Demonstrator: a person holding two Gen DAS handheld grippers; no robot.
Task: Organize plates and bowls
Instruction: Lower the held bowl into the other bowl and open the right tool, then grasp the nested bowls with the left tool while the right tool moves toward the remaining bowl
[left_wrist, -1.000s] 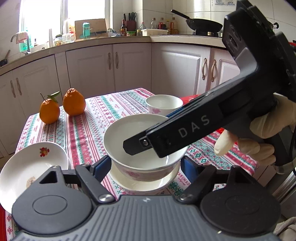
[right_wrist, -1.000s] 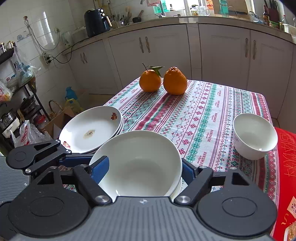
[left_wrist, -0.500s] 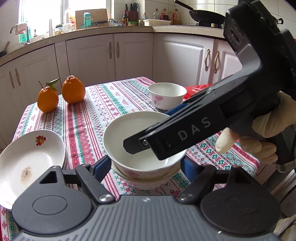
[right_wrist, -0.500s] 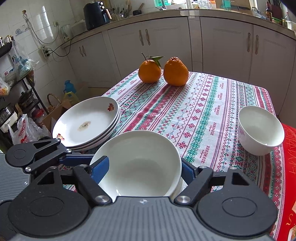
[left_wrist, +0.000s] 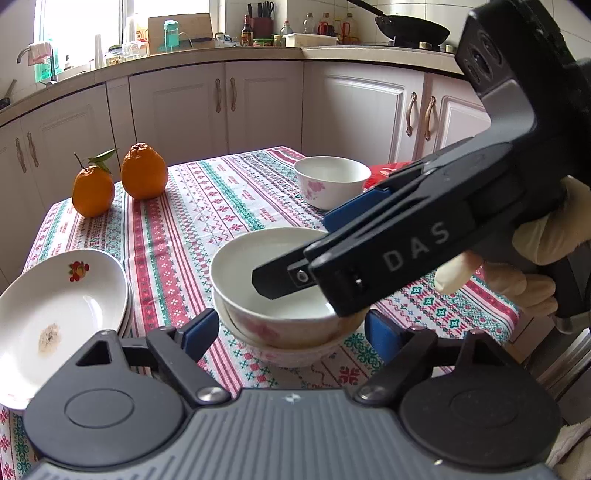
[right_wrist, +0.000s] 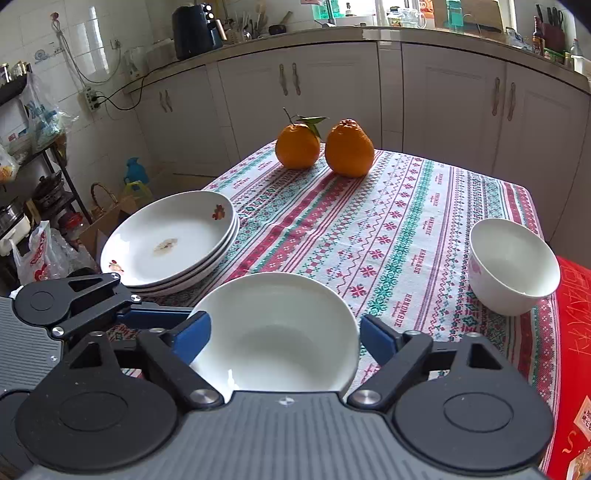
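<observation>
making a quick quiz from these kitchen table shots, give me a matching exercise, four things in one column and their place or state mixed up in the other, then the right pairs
Things:
1. stack of plates
2. two oranges
3. lone small bowl
4. nested bowls

Places or states:
A. alone at the cloth's right edge in the right wrist view, next to a red packet
B. side by side at the far end of the table
C. one sitting inside another, between the left claw's blue pads
D. piled at the table's left edge in both views, a brown smear on the top one

Pairs: 1-D, 2-B, 3-A, 4-C
</observation>
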